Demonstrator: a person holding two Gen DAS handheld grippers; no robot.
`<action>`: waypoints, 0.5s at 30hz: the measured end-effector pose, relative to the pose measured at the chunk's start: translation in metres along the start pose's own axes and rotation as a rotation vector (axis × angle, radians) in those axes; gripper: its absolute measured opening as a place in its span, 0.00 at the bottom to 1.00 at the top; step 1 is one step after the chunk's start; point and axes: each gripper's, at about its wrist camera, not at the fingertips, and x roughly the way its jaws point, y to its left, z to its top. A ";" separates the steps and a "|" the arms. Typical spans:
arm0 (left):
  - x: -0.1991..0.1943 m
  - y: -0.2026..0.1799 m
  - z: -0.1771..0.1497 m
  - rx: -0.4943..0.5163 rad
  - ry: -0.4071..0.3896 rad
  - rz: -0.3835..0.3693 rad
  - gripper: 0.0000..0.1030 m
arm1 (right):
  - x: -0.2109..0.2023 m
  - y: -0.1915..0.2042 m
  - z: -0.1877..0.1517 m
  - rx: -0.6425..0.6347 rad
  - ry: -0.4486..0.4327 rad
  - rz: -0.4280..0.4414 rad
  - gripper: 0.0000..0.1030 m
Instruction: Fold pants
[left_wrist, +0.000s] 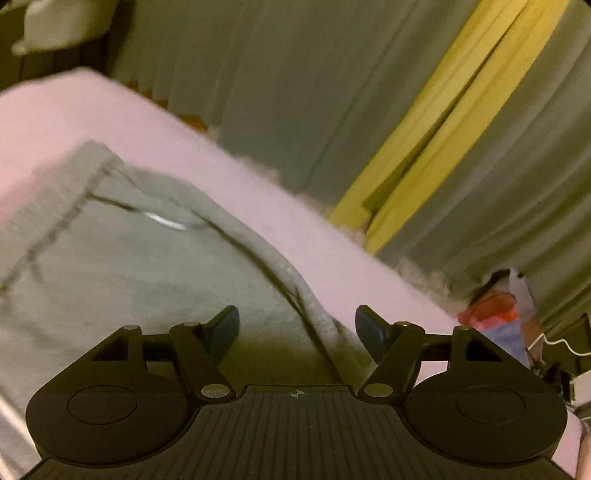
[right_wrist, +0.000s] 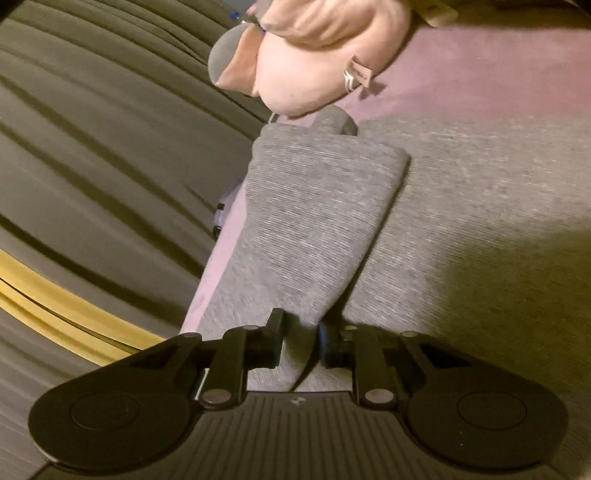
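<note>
Bedding came first by size: a pale pink bed sheet (left_wrist: 229, 177) covered the bed, with grey-green pleated curtains (left_wrist: 295, 74) and a yellow curtain stripe (left_wrist: 443, 122) hanging behind it. On that sheet lay the grey heathered knit pants (right_wrist: 480, 221), spread flat over much of the surface. In the right wrist view, a narrower leg section (right_wrist: 310, 221) of the same fabric sat folded over the broader part, its squared end pointing away from the camera. That suggested, as a judgement, that a first fold was in place or being laid down, and that the work was perhaps midway. The left wrist view showed a stitched hem or waistband edge (left_wrist: 62, 218) and a raised ridge of cloth, not yet flattened, so smoothing and at least one more fold probably remained.

A plump peach-pink cushion with a small sewn label (right_wrist: 317, 59) rested at the far edge of the bed, just beyond the pants.

The left tool (left_wrist: 297, 332) hovered over the cloth with its jaws released and nothing between them. The right tool (right_wrist: 301, 341) had its jaws narrowed around the near end of the folded leg section; blur left it unclear whether the pads truly pinched the fabric.
</note>
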 end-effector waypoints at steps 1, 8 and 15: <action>0.009 0.001 0.000 -0.018 0.013 0.001 0.68 | 0.000 0.001 -0.001 -0.016 -0.010 0.003 0.18; 0.045 0.002 0.012 -0.064 0.043 -0.009 0.40 | 0.007 0.003 -0.005 -0.065 -0.048 0.009 0.18; 0.011 0.013 0.004 -0.090 0.007 -0.068 0.11 | 0.008 0.002 -0.001 -0.075 -0.042 0.009 0.14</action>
